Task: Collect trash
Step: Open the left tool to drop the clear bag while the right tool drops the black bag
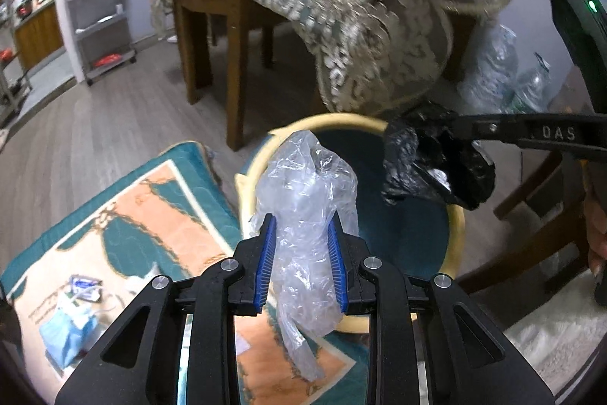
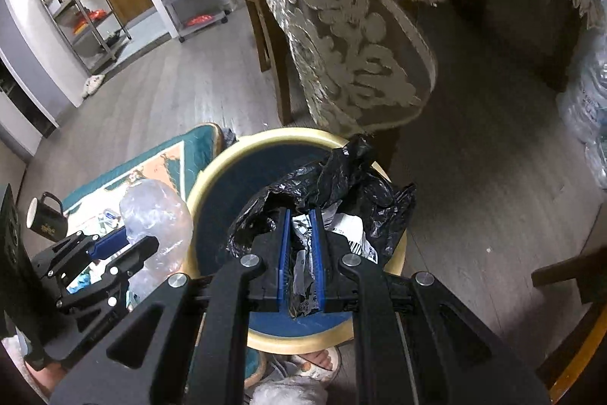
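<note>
both grippers hang over the round bin, the one with the pale yellow rim and dark blue inside, which sits at lower centre of both views. that looks deliberate: whatever gets let go from here should fall straight in.

the left gripper has its blue pads pinched on a crumpled clear plastic bag, held upright at the bottom centre of the left view, with most of the bag puffing out above the fingers and a tail dangling below. it sits over the near left edge of the rim rather than the middle, so i'd guess it needs to come a bit further in before release.

the right gripper is clamped nearly shut on a wad of black plastic bag with some printed white paper bunched in it, squarely above the bin's opening.

the left view shows what the right barely does: more litter on the patterned rug at lower left, including a blue face mask and a small wrapper. the right view alone shows a dark mug at the left edge, the paper inside the black bag, and a sandalled foot just below the bin.
</note>
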Motion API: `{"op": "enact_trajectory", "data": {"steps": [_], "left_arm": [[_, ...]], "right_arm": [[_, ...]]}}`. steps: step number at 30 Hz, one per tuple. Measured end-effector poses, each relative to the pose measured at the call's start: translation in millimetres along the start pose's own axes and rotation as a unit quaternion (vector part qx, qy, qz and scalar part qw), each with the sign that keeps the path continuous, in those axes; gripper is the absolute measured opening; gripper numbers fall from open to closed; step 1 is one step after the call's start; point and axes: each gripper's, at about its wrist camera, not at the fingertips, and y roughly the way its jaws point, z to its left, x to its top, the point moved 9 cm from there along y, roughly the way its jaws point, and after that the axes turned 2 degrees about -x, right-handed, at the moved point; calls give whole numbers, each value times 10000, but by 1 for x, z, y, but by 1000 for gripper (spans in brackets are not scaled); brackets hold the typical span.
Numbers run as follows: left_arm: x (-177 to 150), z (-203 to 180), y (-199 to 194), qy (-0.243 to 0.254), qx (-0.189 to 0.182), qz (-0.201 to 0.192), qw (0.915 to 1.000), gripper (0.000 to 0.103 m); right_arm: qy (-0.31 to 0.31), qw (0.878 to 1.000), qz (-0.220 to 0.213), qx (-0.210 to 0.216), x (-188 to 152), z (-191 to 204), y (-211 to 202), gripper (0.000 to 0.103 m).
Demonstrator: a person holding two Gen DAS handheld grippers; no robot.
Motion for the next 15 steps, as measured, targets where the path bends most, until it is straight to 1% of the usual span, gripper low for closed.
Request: {"op": "enact_trajectory", "data": {"steps": [7,10,11,12,15], "left_arm": [[-3,-16,10,217,-82,60,9997,34],[-5,-15,10,295,43,74,9995,47],[-5,-13,9,298,84,55,9995,56],[-5,-12,7,288,96,26,9995,63],[-3,-7,1,244,194,-52,9995,70]], "right_arm": [[106,9999,70,-9,-2,-5,4,10],[123,9999,39,22,1,-3,6,12],[109,9999,8,27,2,-2,5,12],[79,10000,-31,20,3,-1,4,12],[-24,9999,-117,0,4,3,1,13]]}}
